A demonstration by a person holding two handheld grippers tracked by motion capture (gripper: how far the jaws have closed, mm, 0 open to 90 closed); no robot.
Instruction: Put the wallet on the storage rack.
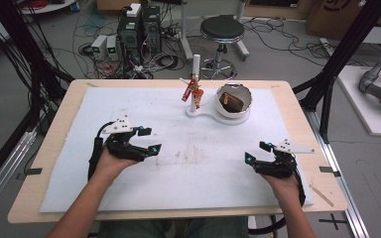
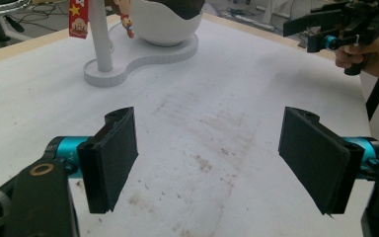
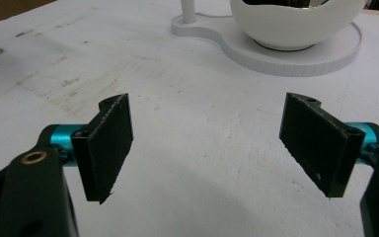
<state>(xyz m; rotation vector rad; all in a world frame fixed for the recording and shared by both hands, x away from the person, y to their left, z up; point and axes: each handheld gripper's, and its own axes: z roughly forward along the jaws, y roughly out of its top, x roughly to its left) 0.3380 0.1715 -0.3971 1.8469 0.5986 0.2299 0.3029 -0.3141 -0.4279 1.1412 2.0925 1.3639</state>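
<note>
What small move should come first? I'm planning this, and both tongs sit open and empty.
Probably carry the right tongs forward toward the egg-shaped bowl on its white stand: they are open, hold nothing, and point at it.

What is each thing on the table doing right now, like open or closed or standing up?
Left tool: open, holding nothing.
Right tool: open, holding nothing.
White post: upright on its base.
Red charm: hanging on the post.
Egg-shaped bowl: open on top, something brown inside.
</note>
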